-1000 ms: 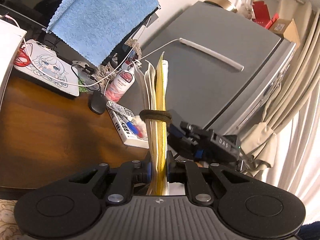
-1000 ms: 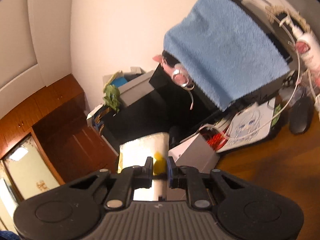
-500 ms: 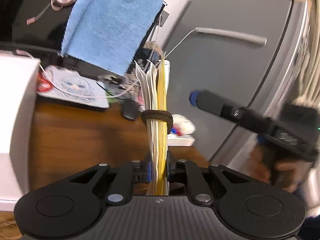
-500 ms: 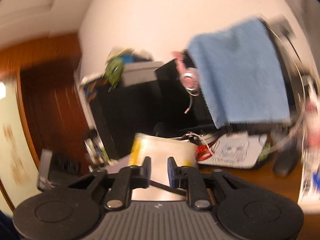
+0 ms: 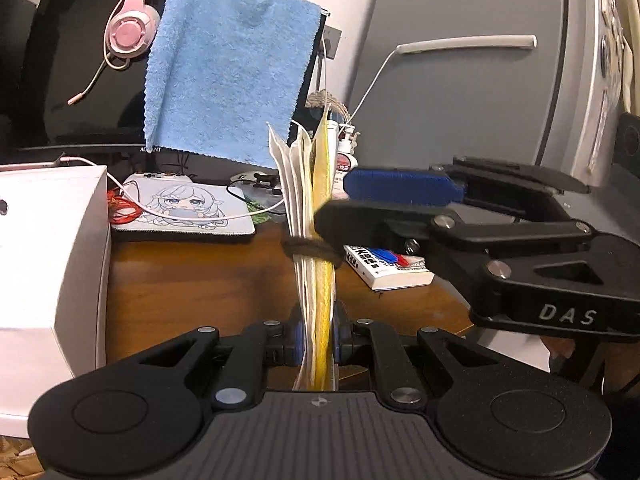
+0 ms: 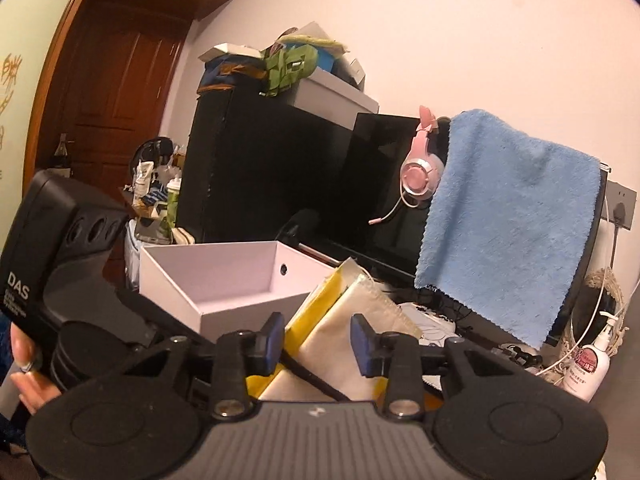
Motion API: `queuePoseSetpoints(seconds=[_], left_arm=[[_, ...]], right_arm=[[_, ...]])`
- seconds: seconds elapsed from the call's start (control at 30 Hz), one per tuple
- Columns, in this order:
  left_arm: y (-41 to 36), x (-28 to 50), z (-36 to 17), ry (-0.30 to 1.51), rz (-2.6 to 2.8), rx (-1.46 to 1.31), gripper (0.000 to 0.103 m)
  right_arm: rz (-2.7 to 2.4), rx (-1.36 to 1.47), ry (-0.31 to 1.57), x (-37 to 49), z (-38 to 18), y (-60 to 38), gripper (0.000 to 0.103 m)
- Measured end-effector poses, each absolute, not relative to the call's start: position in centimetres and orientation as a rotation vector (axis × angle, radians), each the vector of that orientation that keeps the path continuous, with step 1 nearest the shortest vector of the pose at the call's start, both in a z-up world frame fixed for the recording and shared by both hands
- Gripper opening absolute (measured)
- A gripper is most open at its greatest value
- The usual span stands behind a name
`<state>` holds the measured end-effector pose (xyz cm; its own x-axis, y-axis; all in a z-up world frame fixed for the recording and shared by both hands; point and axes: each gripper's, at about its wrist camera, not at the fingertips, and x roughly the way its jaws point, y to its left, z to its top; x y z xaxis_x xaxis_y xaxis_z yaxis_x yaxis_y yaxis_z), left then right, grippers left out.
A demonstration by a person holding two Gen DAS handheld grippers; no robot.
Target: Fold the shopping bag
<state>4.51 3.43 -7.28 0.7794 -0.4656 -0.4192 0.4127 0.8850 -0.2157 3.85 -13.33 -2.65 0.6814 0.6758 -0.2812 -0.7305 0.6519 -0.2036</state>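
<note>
We find the left tool (image 5: 316, 344) pinching the banded bag (image 5: 318, 216); right tool (image 6: 316, 342) spread. Grip above band (image 5: 312, 249) squarely.

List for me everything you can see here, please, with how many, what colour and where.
folded shopping bag: one, yellow and cream, bound by a dark band, upright over the desk
towel: one, blue, draped over the monitor
monitor: one, black, back of desk
headset: one, pink, hung on the monitor
mouse pad: one, pale, cartoon print, on the desk
box: one, white, open, left of desk
book: one, white, on the desk
lotion bottle: one, white, desk right
fridge: one, grey, right
left gripper: black, jaws shut on the bag
right gripper: black, jaws open beside the bag
</note>
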Motion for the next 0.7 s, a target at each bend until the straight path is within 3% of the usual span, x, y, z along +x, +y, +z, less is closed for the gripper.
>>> queuePoseSetpoints(seconds=[0.23, 0.27, 0.37, 0.53, 0.57, 0.63, 0.67, 0.7], left_arm=[[4.1, 4.8, -7.1, 0.488, -0.523, -0.174, 0.013], [4.6, 5.0, -7.1, 0.495, -0.547, -0.213, 0.013], [6.1, 5.5, -7.3, 0.513, -0.645, -0.338, 0.013], [8.3, 6.2, -7.8, 0.527, -0.856, -0.569, 0.014], [8.5, 6.3, -7.9, 0.524, -0.878, -0.596, 0.014], [8.7, 6.3, -7.9, 0.526, -0.894, -0.617, 0.014], [8.7, 6.4, -7.9, 0.528, -0.892, -0.619, 0.014], [8.7, 6.4, -7.9, 0.53, -0.894, -0.622, 0.014]], right_arm=[[0.88, -0.153, 0.236, 4.8, -2.9, -15.3, 0.035], [0.896, -0.075, 0.237, 5.2, -2.8, -16.3, 0.037], [0.917, 0.235, 0.255, 6.9, -3.3, -19.9, 0.058], [0.958, 0.655, 0.378, 10.4, -7.6, -24.8, 0.061], [0.975, 0.714, 0.393, 10.8, -8.7, -25.2, 0.06], [1.011, 0.828, 0.407, 11.4, -10.7, -26.0, 0.045], [1.029, 0.863, 0.407, 11.6, -11.4, -26.1, 0.026], [1.043, 0.889, 0.404, 11.7, -11.9, -26.3, 0.021]])
